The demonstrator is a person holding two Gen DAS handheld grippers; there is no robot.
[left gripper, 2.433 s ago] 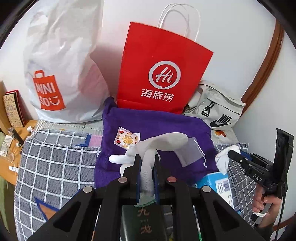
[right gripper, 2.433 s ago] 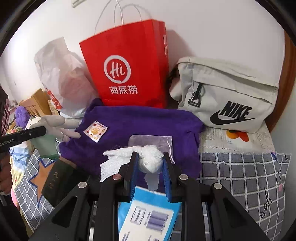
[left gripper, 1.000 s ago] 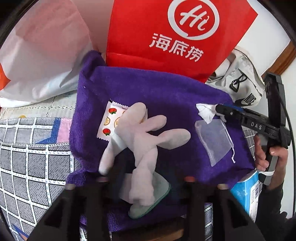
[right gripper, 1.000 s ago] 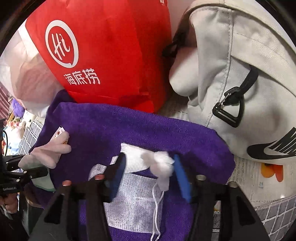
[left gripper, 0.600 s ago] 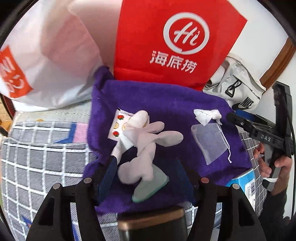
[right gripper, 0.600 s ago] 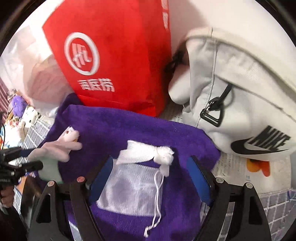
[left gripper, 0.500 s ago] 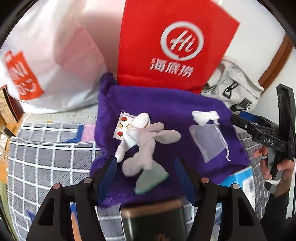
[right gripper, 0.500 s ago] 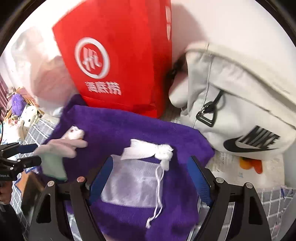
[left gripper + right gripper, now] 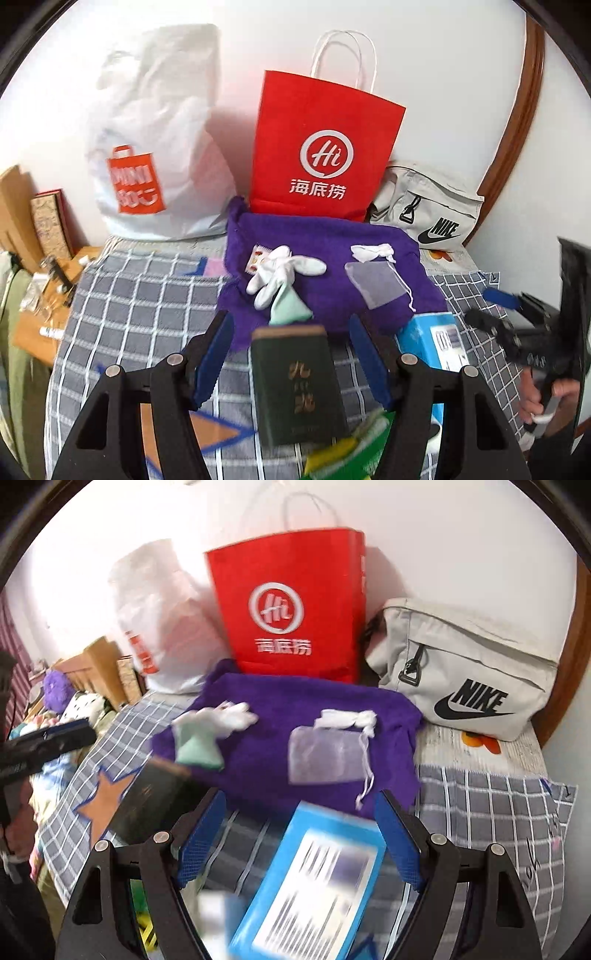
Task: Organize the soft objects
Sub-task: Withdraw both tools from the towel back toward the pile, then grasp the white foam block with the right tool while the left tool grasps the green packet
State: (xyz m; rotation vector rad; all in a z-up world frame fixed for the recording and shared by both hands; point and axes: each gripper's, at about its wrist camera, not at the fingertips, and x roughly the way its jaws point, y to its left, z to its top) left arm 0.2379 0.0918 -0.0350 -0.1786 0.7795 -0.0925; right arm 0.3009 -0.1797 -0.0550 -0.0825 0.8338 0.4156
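Glove (image 9: 282,275) (white, w/ a mint-green cuff) is lying on the left half of the purple towel (image 9: 325,295), fingers fanned toward the back, one fingertip overlapping a small fruit-print packet (image 9: 257,258). 2.4 s ago it was pinched in the left gripper (image 9: 290,354); that gripper is now standing spread wide w/ nothing between the blue pads, pulled back so a dark green box (image 9: 297,384) is sitting between its fingers in the left wrist view. White cloth wad (image 9: 349,718) is resting on the towel's right half, just behind and touching the top edge of a sheer drawstring pouch (image 9: 325,755). 2.4 s ago the wad was clamped in the right gripper (image 9: 299,834); that gripper is now hanging open too, backed off over a blue box (image 9: 314,882) (label blurred).

Towel is spreading over a grey checked cover (image 9: 140,306), in front of a red paper bag (image 9: 325,155). White plastic shopping bag (image 9: 155,147) is leaning on the wall to the red bag's left, a grey Nike pouch bag (image 9: 465,672) to its right. Both views are showing some motion blur near the bottom.
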